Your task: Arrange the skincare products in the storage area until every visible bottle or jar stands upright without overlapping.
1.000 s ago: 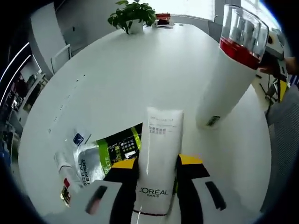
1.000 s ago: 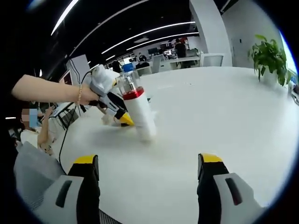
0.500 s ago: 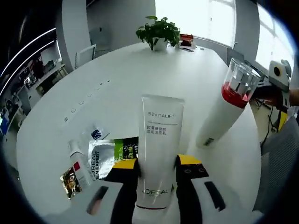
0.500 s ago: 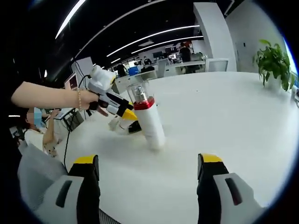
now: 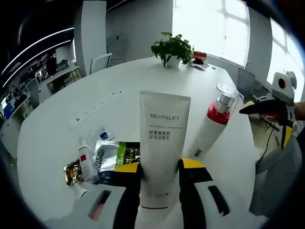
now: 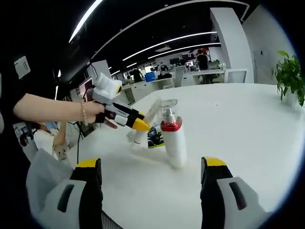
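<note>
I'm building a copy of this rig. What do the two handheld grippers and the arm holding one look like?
Both the left gripper and the right gripper have pale grey bodies, black jaws and yellow tips. A thin black cable hangs below the bare arm, which wears a thin bracelet.

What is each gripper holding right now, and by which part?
The left gripper is shut on the white tube, clamped near its lower end. The right gripper is open and holds nothing; the pump bottle stands free beyond it.
</note>
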